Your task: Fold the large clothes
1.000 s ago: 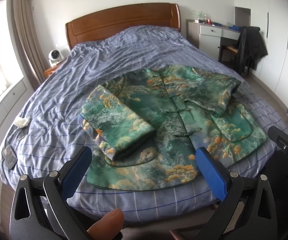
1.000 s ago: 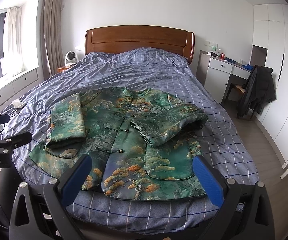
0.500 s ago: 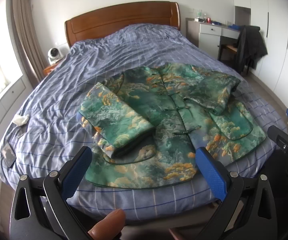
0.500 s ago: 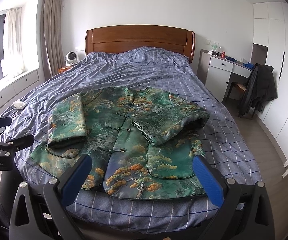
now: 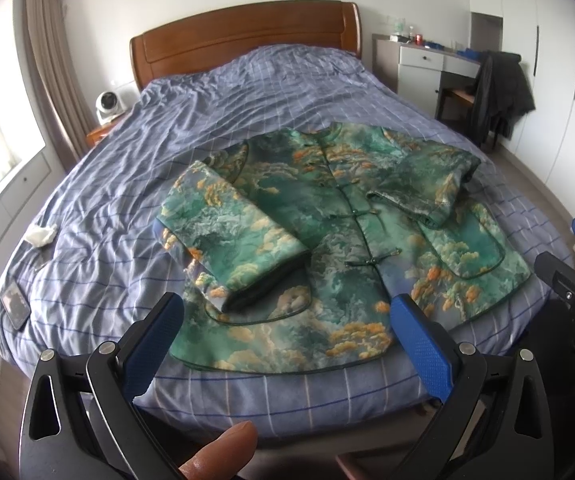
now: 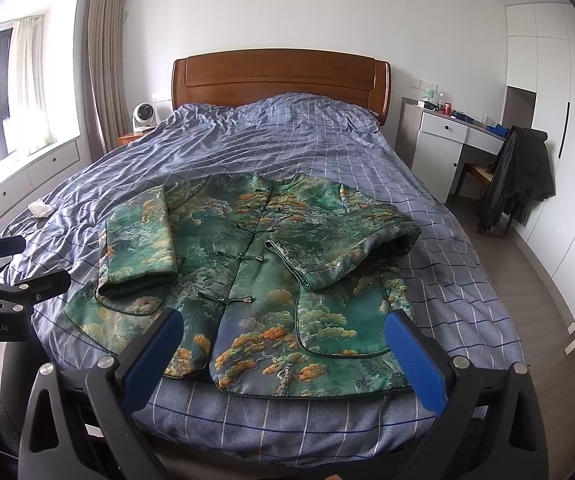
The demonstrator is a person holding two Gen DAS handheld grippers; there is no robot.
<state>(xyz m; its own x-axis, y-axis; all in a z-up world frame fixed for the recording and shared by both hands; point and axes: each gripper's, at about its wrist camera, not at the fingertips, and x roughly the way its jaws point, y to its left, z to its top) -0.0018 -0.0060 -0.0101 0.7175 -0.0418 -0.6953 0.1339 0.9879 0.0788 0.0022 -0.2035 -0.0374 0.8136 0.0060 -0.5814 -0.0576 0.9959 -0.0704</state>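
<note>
Lying face up near the foot of the bed (image 5: pixel 135 184), the jacket (image 5: pixel 327 240) is spread over the blue checked duvet, its collar toward the headboard (image 6: pixel 279 76) and its hem close to the near edge of the mattress. It is green brocade with orange cloud-like patches and a row of knot buttons down the front. Both sleeves are folded in onto the body: the left sleeve (image 5: pixel 227 236) lies as a flat slab along that side, its cuff toward the hem; the right sleeve (image 6: pixel 343 244) crosses at a slant above the patch pocket (image 6: pixel 339 324), its cuff near the button line. The left gripper (image 5: pixel 287 320) hovers off the foot of the bed, its blue-padded fingers (image 5: pixel 155 344) spread wide with nothing between them, and a fingertip of the holder shows at the bottom edge of that view. The right gripper (image 6: pixel 283 332) hangs likewise over the hem, its fingers (image 6: pixel 415 360) wide apart and not touching the cloth. On the duvet's left side lie a crumpled tissue (image 5: pixel 39 236) and a phone (image 5: pixel 15 304). A small fan (image 6: pixel 143 116) stands beside the headboard, and a dark coat (image 6: pixel 519 176) hangs on a chair by the white desk (image 6: pixel 447 148).
</note>
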